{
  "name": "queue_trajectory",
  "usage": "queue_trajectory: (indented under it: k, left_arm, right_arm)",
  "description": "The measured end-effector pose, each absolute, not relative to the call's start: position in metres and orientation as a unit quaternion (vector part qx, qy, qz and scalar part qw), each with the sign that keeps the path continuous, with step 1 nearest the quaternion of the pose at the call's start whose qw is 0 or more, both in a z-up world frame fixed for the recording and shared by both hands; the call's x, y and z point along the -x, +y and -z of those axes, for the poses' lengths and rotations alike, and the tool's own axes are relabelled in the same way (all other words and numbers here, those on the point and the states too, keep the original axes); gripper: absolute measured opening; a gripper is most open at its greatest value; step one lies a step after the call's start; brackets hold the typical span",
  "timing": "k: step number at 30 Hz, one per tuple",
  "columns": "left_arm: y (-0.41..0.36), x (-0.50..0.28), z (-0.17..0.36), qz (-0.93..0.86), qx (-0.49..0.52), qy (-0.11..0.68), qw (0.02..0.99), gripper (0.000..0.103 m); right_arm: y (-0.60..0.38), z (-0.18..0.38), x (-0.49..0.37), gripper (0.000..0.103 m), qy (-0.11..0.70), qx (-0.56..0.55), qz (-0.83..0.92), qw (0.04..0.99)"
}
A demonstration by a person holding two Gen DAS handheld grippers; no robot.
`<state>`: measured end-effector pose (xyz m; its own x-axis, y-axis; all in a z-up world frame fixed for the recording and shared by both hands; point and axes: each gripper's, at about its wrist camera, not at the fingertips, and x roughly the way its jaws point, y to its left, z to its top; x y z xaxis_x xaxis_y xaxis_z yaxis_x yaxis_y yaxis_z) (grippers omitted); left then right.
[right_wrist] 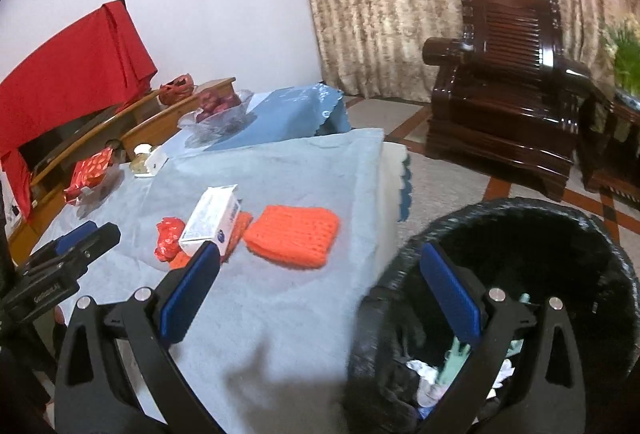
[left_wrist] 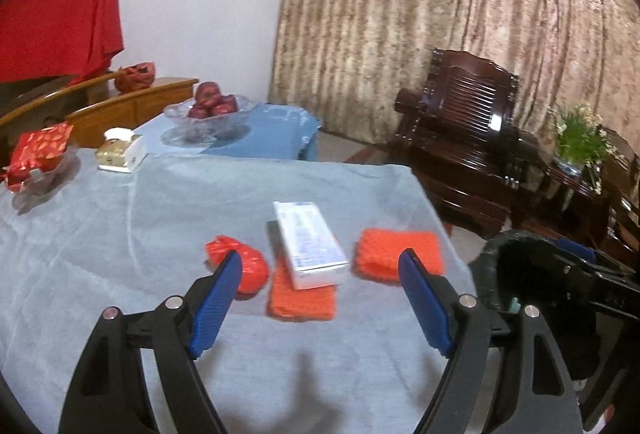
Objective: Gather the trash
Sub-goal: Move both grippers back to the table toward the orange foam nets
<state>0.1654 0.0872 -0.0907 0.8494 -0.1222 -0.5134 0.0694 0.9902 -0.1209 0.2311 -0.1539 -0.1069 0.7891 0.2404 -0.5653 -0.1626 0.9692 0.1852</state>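
Both sets of jaws stand wide apart with nothing between them. The left gripper (left_wrist: 322, 262) hangs over the near part of the table (left_wrist: 100, 234), aimed at the small clutter ahead; the right gripper (right_wrist: 320, 254) hangs at the table's right edge, 1 finger over the cloth and the other over the bin (right_wrist: 592, 234).

The trash lies just past the left fingertips: a crumpled red bag (left_wrist: 244, 266) and a white box (left_wrist: 312, 242). The bag looks thin, light and soft, probably slick plastic, so a pinch across its bunched middle should hold. The box looks like light, stiff card that would crush under a hard squeeze; its 2 long sides offer the best hold.

The box rests partly on an orange mat (left_wrist: 302, 300), with a 2nd mat (left_wrist: 400, 254) just beside it on the right. Both appear knitted and could snag or drag along. The bag touches or nearly touches the near mat.

The bin, black-lined and already holding scraps, stands just off the table's right side. Farther back sit a tissue box (left_wrist: 120, 151), a red packet (left_wrist: 38, 149) and a fruit bowl (left_wrist: 208, 113), well apart from the trash.
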Motion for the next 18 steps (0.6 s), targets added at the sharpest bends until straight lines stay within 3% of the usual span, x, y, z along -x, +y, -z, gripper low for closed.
queue_trajectory:
  k: [18]
  left_arm:
    - [0.123,-0.196,0.113,0.012,0.058,0.284,0.957,0.079]
  right_arm:
    - [-0.095,0.159,-0.322,0.097,0.353,-0.044,-0.095,0.930]
